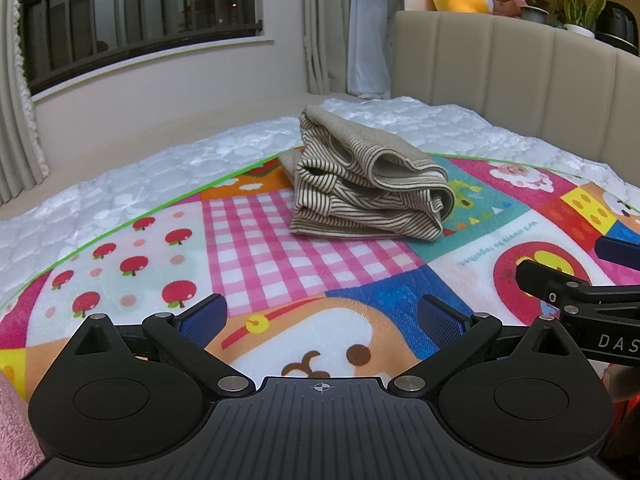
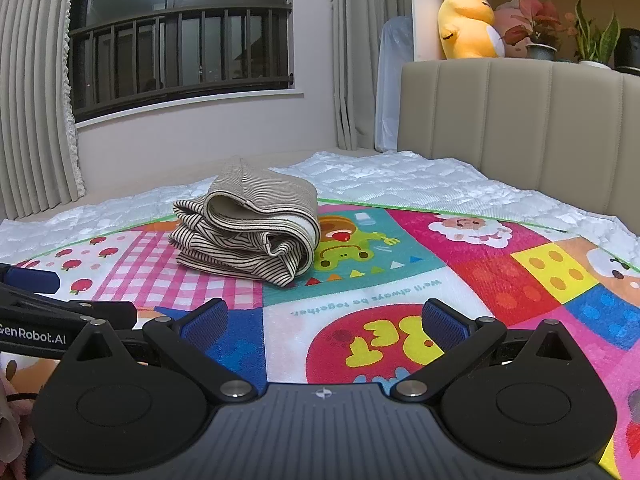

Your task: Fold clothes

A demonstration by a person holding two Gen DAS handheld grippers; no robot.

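Observation:
A folded beige and brown striped garment [image 1: 366,184] lies in a thick bundle on the colourful cartoon mat [image 1: 248,248]; it also shows in the right wrist view [image 2: 252,232]. My left gripper [image 1: 322,316] is open and empty, low over the mat, well short of the garment. My right gripper [image 2: 324,318] is open and empty, also short of the garment, which lies ahead to its left. The right gripper's fingers [image 1: 556,280] show at the right edge of the left view. The left gripper's fingers [image 2: 30,278] show at the left edge of the right view.
The mat lies on a white quilted mattress [image 1: 120,184]. A beige padded headboard [image 2: 520,120] stands at the back right, with a yellow plush toy [image 2: 468,24] and potted plants [image 2: 540,28] above it. A barred window [image 2: 180,48] and curtains [image 2: 32,92] are behind. Pink fabric [image 1: 16,428] sits at the lower left.

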